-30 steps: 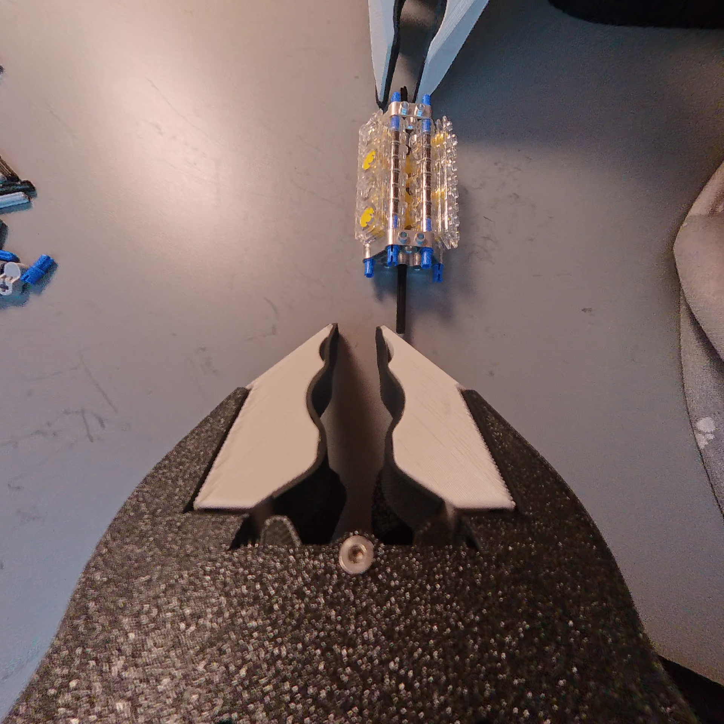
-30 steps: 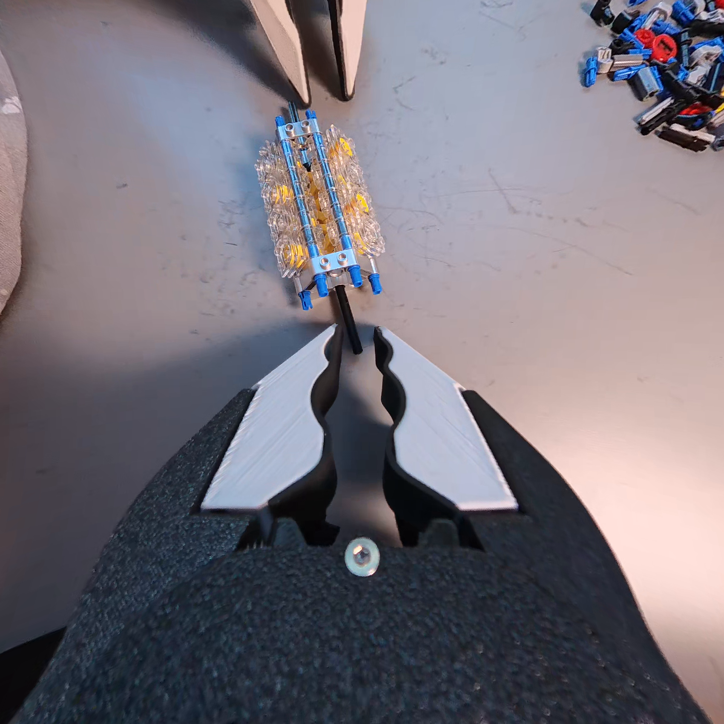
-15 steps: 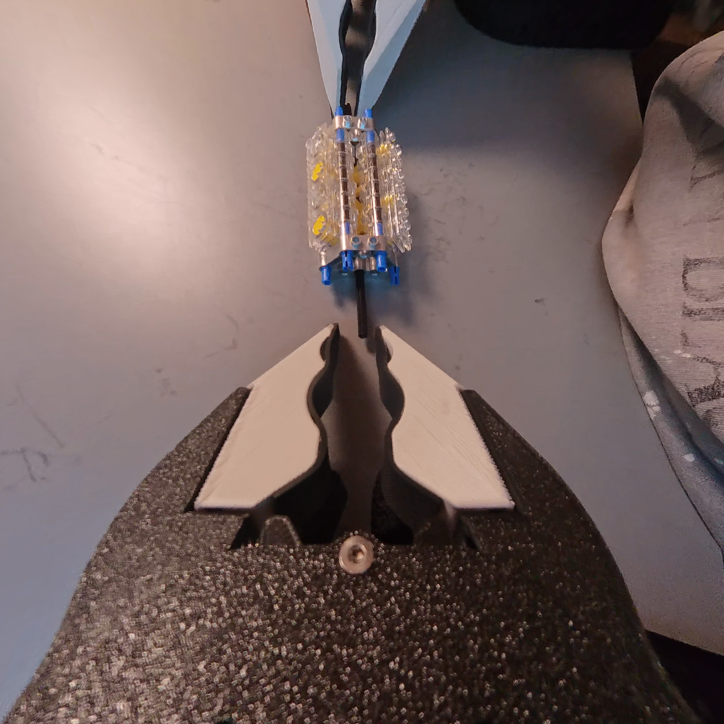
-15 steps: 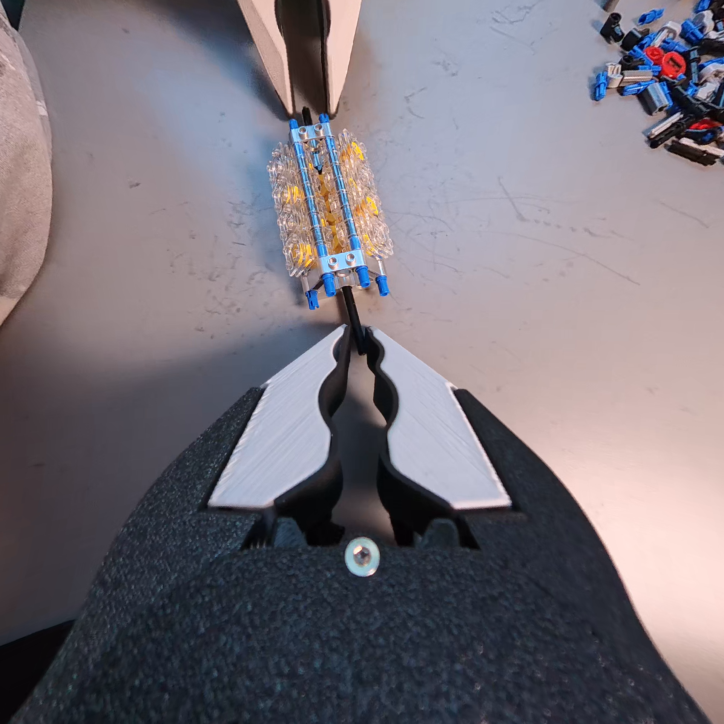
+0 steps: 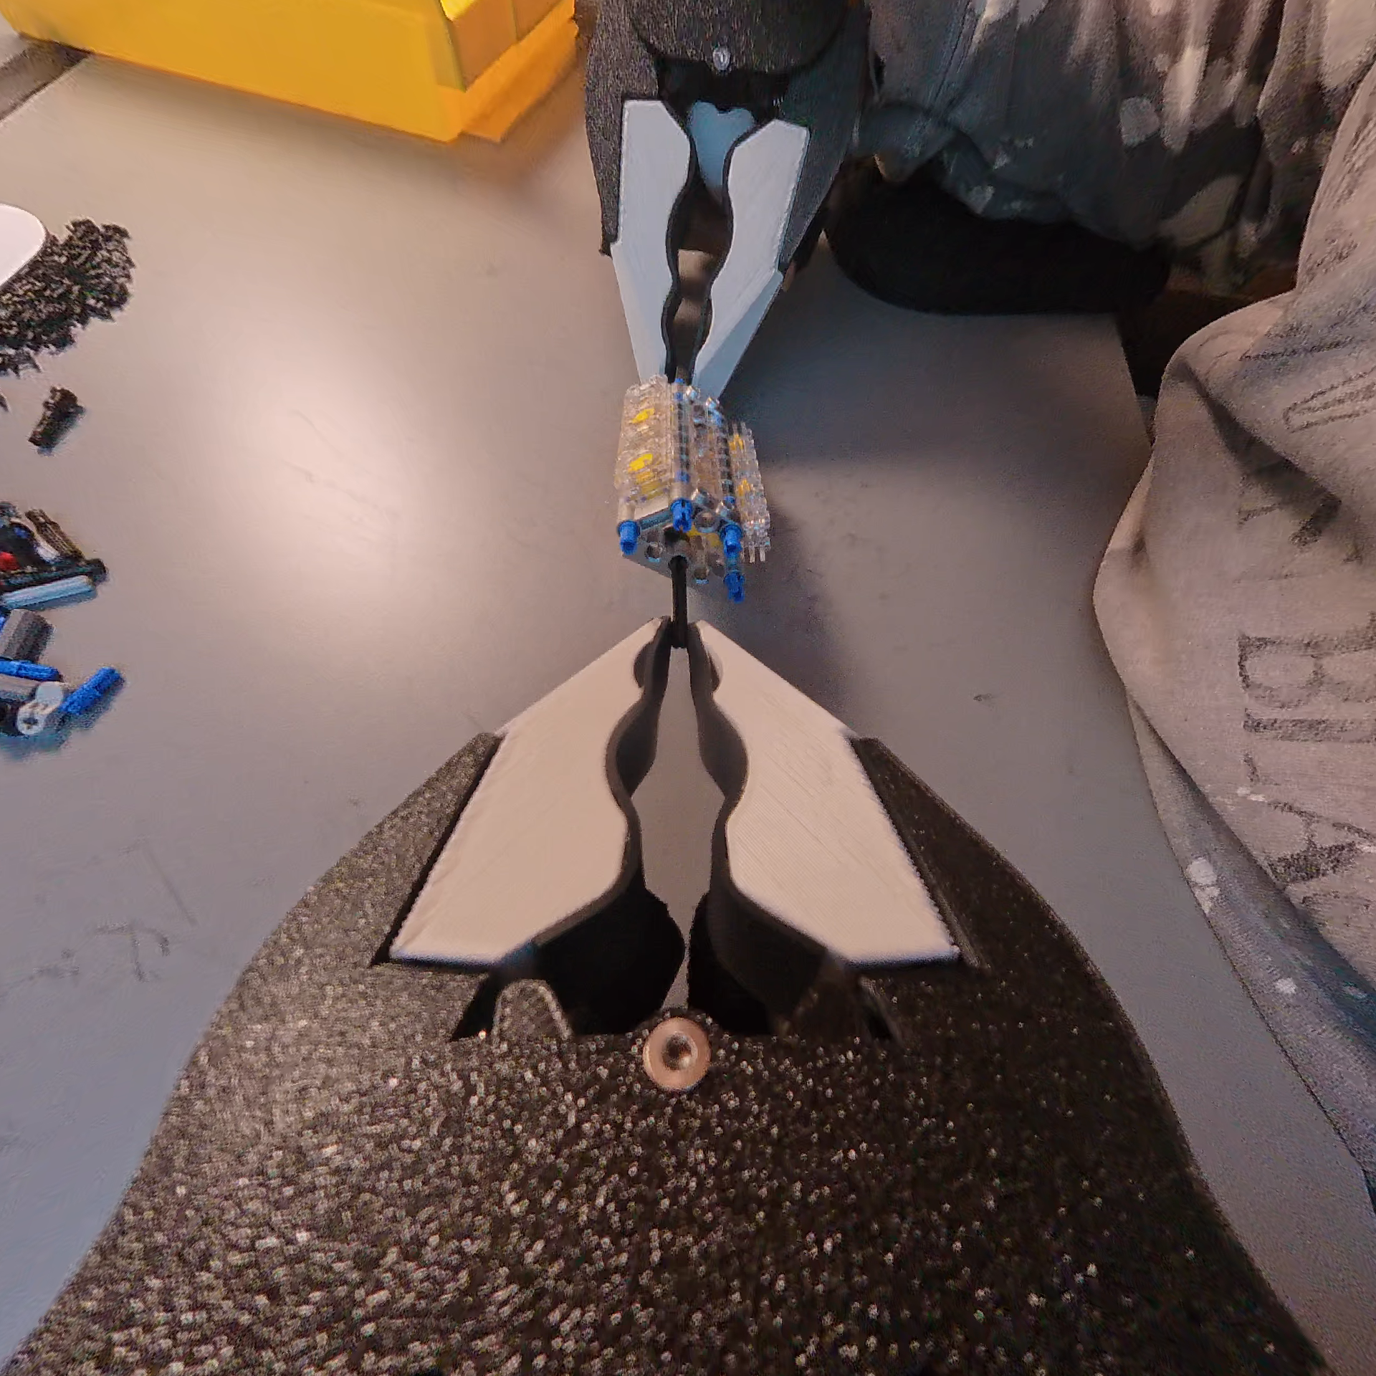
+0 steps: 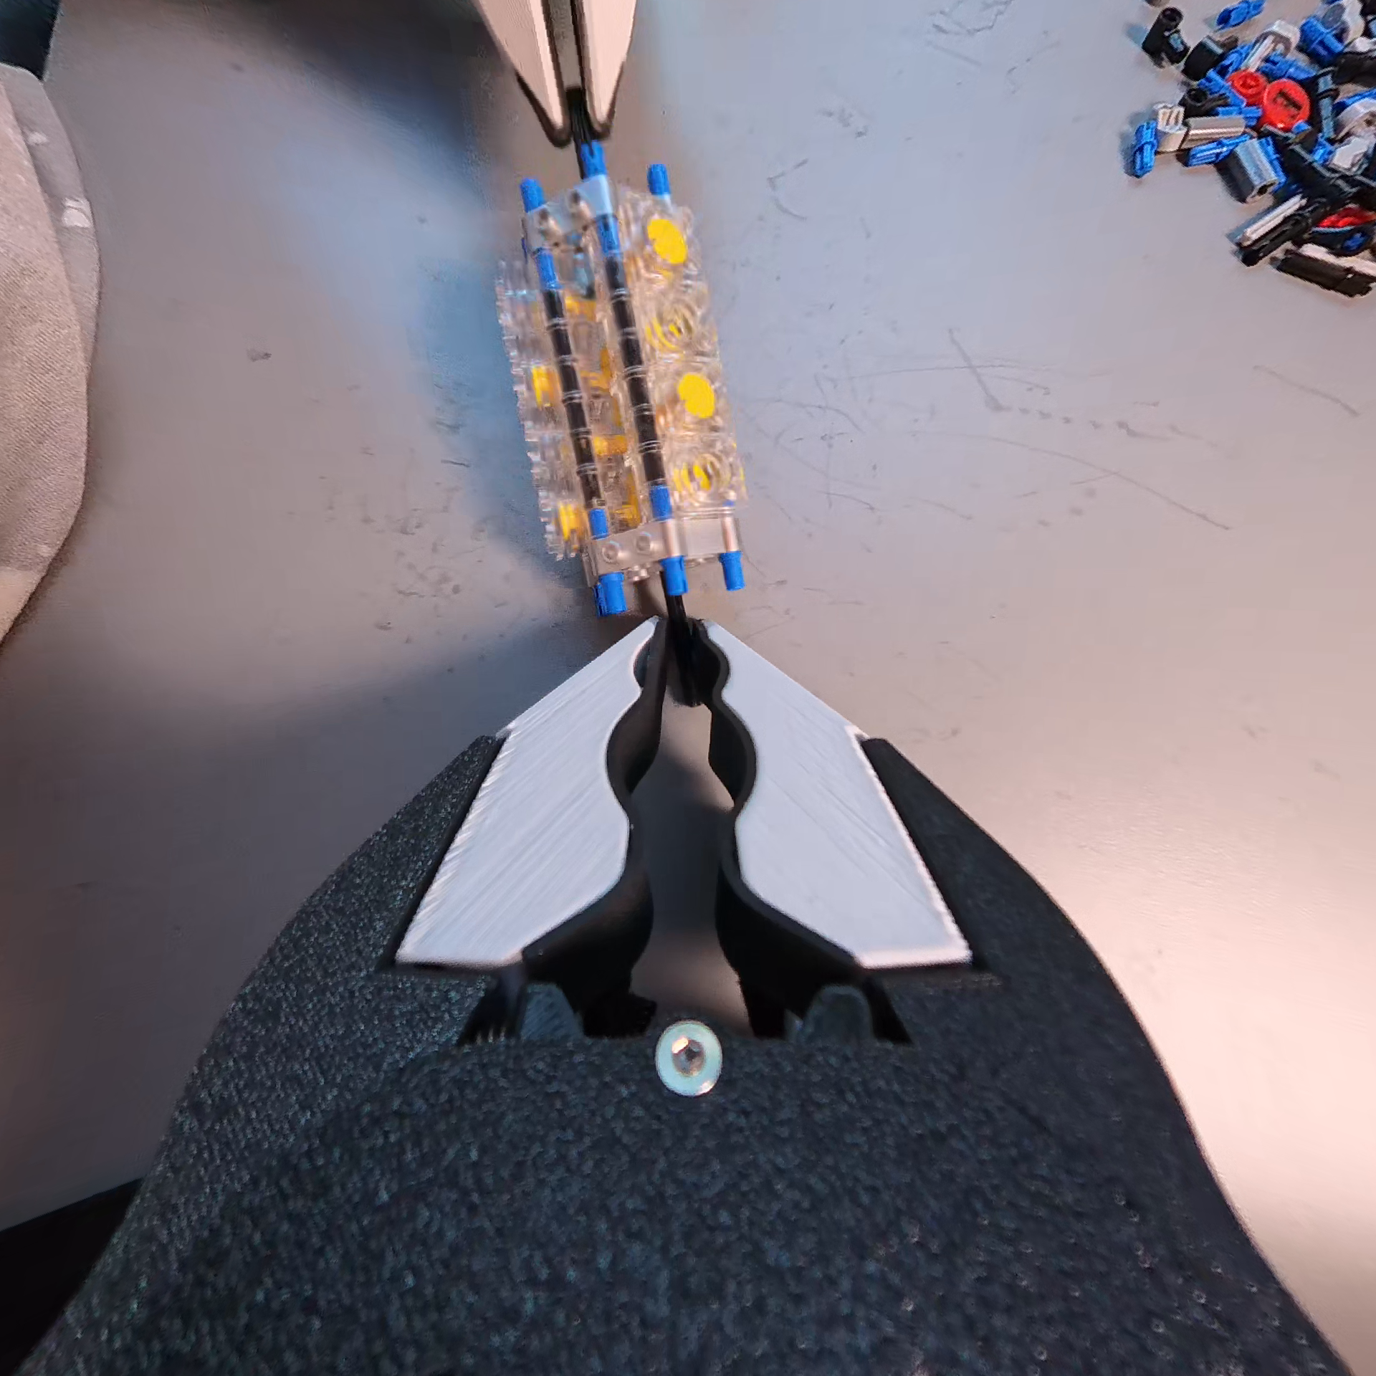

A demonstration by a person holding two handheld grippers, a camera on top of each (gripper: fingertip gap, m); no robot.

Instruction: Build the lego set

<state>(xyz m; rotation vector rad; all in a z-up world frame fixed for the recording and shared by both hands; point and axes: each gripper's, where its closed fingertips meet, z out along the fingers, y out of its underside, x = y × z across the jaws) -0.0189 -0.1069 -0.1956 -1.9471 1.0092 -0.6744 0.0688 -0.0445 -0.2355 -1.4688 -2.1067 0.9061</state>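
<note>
**Clear brick assembly slung between two grippers by its black axle**

Worktop (image 5: 313, 387): grey, scuffed, wide open on the side toward the loose parts. In the left wrist view a grey printed garment (image 5: 1266, 596) crowded the 3 o'clock edge, and a yellow bin (image 5: 313, 59) sat at 11 o'clock, well apart from the action.

Loose-parts pile (image 6: 1266, 126): blue, black, red and grey pieces at 1 o'clock in the right wrist view, well apart from the held piece. A smaller scatter (image 5: 45, 596) lay at 9 o'clock in the left view.

Assembly (image 6: 618, 387): clear toothed bricks with yellow inserts, blue pins at both ends, black axle (image 6: 677, 610) run through the middle. It appeared lifted clear of the worktop, its shadow falling apart from it. Long axis ran straight along the 12–6 o'clock line in both views, directly ahead of each gripper, and it sat between the two.

Right gripper (image 6: 681, 633): fingers nearly together, pinching the near axle stub at the tips. Left gripper (image 5: 677, 633): likewise pressed onto the opposite stub, tips pinching it. Each gripper showed at 12 o'clock in the other's view, nose to nose along the axle. Neither looked clearly nearer; both gripped at the ends.

Room: free space toward the parts side; cloth limited the other side.
</note>
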